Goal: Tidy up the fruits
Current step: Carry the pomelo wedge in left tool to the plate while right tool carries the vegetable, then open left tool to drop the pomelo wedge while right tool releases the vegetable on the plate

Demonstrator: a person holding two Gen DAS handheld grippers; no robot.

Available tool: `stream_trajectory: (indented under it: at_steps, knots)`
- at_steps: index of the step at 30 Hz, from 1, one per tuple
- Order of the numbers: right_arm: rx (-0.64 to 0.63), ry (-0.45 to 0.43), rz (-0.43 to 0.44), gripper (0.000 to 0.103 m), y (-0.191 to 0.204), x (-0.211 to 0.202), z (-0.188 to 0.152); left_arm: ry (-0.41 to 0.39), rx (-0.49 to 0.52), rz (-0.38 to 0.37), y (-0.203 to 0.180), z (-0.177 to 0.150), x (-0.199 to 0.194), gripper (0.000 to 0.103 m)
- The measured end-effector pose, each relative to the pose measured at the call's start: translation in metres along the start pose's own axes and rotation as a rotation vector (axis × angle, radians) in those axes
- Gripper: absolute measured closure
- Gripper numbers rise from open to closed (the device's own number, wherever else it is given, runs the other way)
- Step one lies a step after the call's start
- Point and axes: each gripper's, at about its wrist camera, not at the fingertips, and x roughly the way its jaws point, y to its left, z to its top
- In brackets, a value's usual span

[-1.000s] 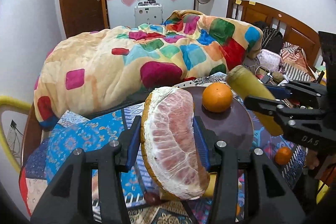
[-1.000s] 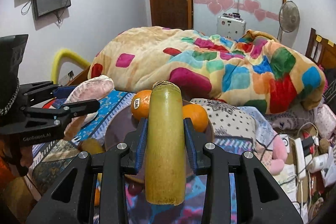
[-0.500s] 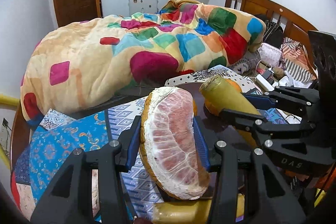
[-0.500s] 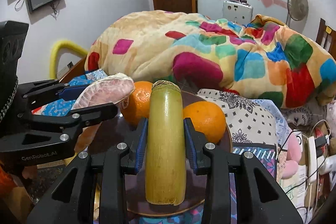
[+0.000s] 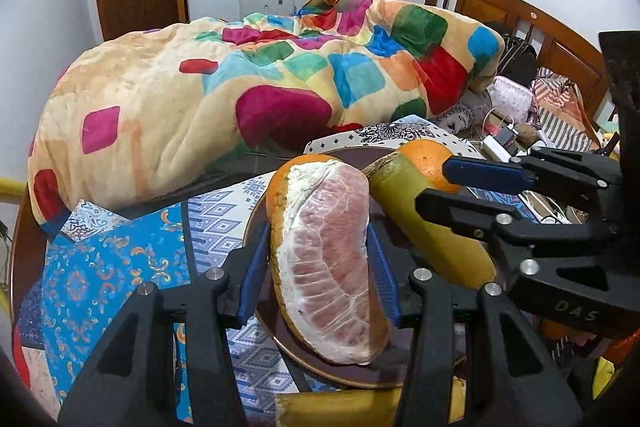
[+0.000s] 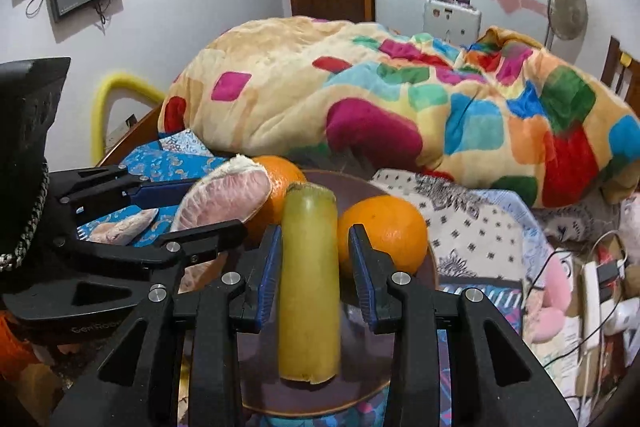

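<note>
**Both fruits over the plate, release under way**

The step in hand looks like setting two pieces down on the dark plate [image 6: 400,195], which already carries two oranges [image 6: 386,229].

The right gripper [image 6: 314,257] reaches forward over the plate with the yellow-green cane stick [image 6: 310,291] lying lengthwise between its fingers. A gap shows on each side between stick and blue pads, so the jaws are parted and the stick appears to rest on the plate, its far end between the two oranges.

The left gripper [image 5: 320,261] comes in from the left, level and low, clamped on the pomelo wedge [image 5: 328,259]; both pads press its flanks. The wedge hangs over the plate's near-left part, just beside the cane stick, with an orange right behind it.

Next, I judge, the right gripper should back straight out without rolling the stick, and the left should lower the wedge onto bare plate and let go. Space is tight: the two grippers sit close together, so a knock is the main risk.
</note>
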Motion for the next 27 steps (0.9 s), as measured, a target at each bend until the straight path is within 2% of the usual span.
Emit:
stream_trajectory:
  at_steps: [7, 12, 22, 27]
  knots:
    - [-0.013, -0.027, 0.008, 0.071, 0.007, -0.021, -0.003, -0.028, -0.025, 0.006, 0.006, -0.005, -0.027, 0.055]
    - [-0.028, -0.041, 0.002, 0.071, 0.016, -0.035, -0.009, -0.042, -0.03, 0.037, 0.015, -0.016, -0.053, 0.054]
    - [-0.038, -0.051, 0.022, 0.071, 0.034, -0.058, -0.027, -0.016, -0.051, 0.117, 0.041, -0.053, -0.094, 0.051]
    - [-0.036, -0.048, 0.035, 0.07, 0.041, -0.063, -0.036, 0.015, -0.055, 0.165, 0.059, -0.075, -0.1, 0.049]
